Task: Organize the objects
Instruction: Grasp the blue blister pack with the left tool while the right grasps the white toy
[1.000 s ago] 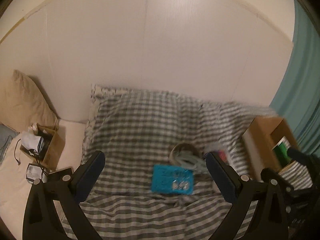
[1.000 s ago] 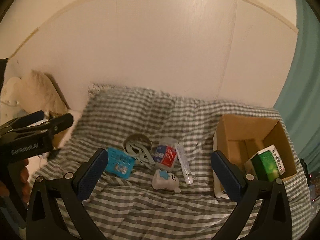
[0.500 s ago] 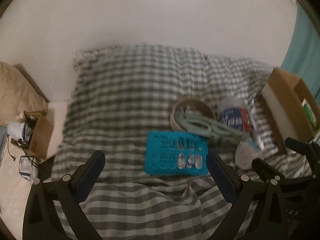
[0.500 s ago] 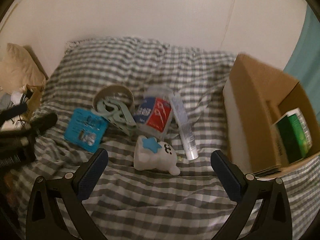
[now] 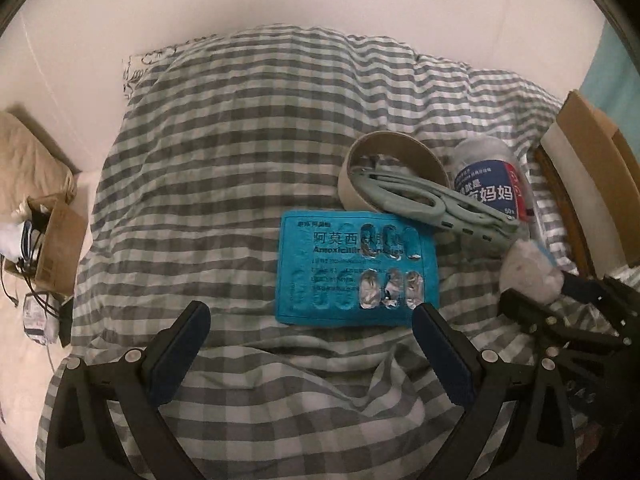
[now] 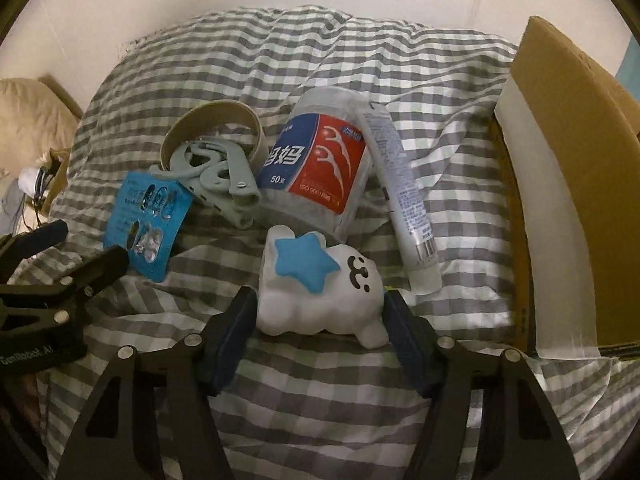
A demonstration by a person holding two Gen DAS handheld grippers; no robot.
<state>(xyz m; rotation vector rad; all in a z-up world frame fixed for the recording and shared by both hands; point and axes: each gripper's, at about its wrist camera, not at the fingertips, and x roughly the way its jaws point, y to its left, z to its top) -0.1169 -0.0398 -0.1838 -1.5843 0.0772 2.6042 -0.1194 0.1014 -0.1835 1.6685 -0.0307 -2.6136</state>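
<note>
Now | right claw (image 6: 318,312) closing astride white plush toy (image 6: 320,288), pads not yet pressing, to lift it off the bed (image 6: 320,400) | left claw (image 5: 308,328) released, poised over blue pill blister (image 5: 356,268) | cardboard box (image 6: 580,184) beside, likely destination

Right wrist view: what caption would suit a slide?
Right gripper closing around a white plush toy on a checked blanket, beside a cardboard box.

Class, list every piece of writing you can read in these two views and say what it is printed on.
"Amoxicillin": blue foil blister pack; its remaining lines are blurred.
"妈妈": clear plastic jar with blue-and-red label.
"50": same label, beside a blurred character.
"GenRobot.AI": black left gripper body.
White squeeze tube: print and barcode too small to read.
</note>
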